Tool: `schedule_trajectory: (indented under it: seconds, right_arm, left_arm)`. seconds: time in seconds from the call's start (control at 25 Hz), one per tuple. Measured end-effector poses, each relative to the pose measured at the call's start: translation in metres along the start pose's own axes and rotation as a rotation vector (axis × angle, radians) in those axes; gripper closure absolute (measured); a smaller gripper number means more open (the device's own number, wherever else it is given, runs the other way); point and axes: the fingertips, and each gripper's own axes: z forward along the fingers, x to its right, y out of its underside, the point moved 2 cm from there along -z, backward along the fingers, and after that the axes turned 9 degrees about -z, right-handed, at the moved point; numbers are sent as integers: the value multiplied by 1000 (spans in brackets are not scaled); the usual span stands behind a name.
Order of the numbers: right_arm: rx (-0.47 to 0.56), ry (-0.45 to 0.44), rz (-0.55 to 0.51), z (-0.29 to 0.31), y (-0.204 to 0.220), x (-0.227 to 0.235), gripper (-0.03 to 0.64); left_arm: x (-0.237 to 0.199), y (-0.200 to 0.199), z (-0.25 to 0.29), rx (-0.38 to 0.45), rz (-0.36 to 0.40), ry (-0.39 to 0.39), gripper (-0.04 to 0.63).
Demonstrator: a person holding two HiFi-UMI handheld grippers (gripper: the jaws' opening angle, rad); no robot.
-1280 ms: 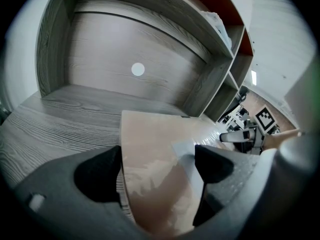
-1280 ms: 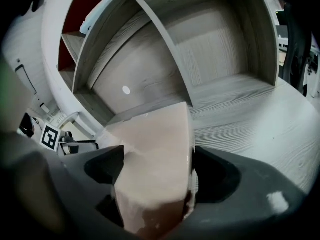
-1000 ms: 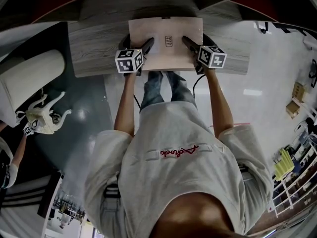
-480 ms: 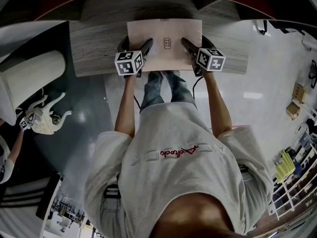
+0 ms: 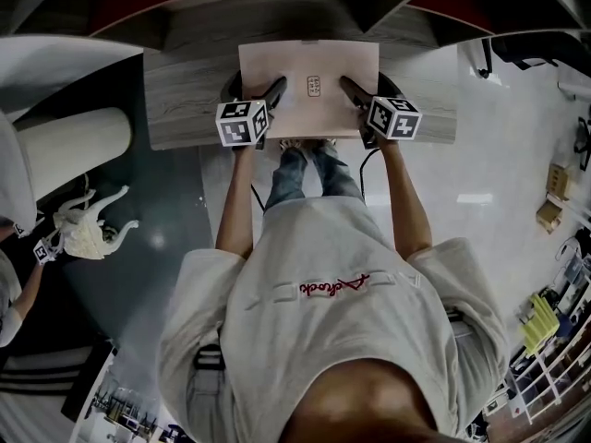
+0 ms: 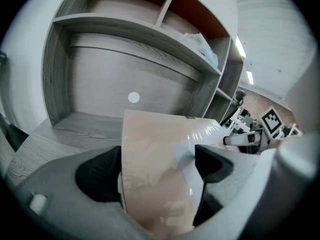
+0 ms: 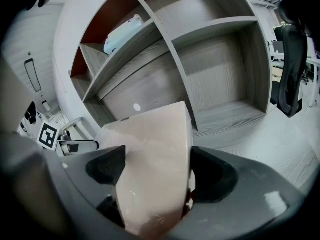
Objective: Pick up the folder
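The folder (image 5: 309, 86) is a flat beige sheet with a small label, held level over the grey wooden desk (image 5: 185, 109). My left gripper (image 5: 274, 89) is shut on its left near edge and my right gripper (image 5: 349, 86) is shut on its right near edge. In the left gripper view the folder (image 6: 150, 149) runs out from between the black pads (image 6: 97, 174), its far edge raised off the desk top. The right gripper view shows the same folder (image 7: 155, 149) clamped between the pads (image 7: 210, 174).
A shelf unit (image 6: 150, 31) with open compartments rises behind the desk; a white bag (image 7: 125, 31) lies on an upper shelf. An office chair (image 7: 295, 59) stands to the right. On the floor at left are a white animal figure (image 5: 88, 229) and another person's arm (image 5: 18, 293).
Both grippers keep their hold on the folder. The head view has shifted a little, so desk and folder sit slightly lower and to the right in the frame.
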Motion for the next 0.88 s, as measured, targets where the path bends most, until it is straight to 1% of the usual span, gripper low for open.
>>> schedule_trajectory:
  seconds: [0.24, 0.4, 0.88]
  right_arm:
    - [57, 3, -15, -18, -19, -10, 191]
    - [103, 3, -33, -26, -40, -19, 192]
    - [207, 16, -86, -45, -94, -24, 192]
  left_arm:
    - [12, -22, -19, 48, 40, 10, 126]
    - [17, -42, -30, 90, 61, 19, 126]
    - [37, -95, -44, 186, 116, 51, 126]
